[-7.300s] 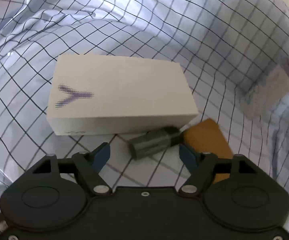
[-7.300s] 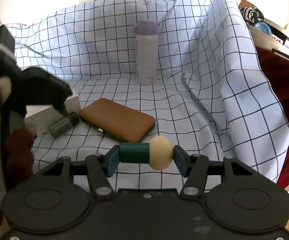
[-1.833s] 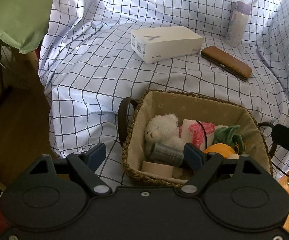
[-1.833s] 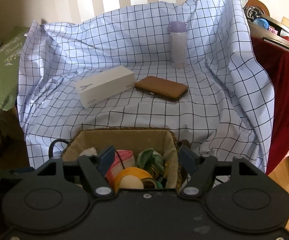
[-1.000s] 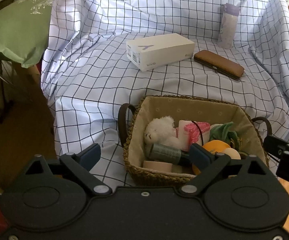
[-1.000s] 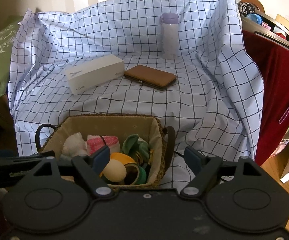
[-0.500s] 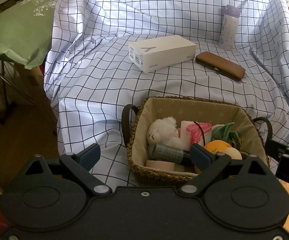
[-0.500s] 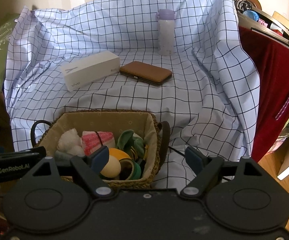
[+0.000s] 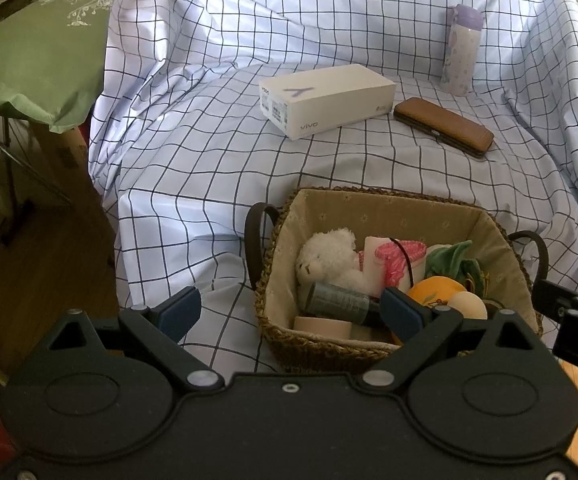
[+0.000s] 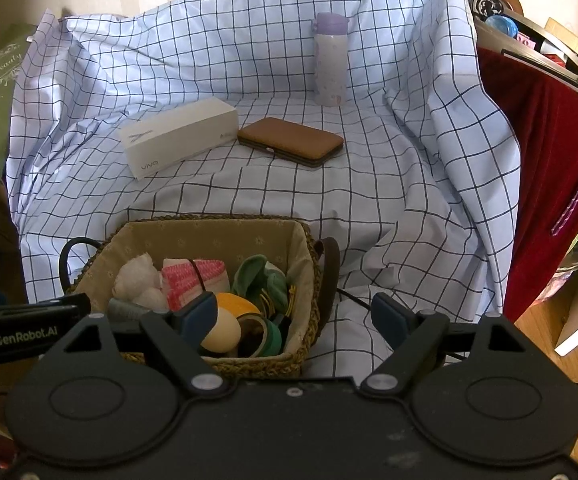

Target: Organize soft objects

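Right wrist view: both claws (image 10: 293,316) released, mushroom toy (image 10: 220,334) now in basket (image 10: 209,236).

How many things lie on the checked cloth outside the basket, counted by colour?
White: 1, the box
Brown: 1, the case
Lilac: 1, the bottle
Total: 3
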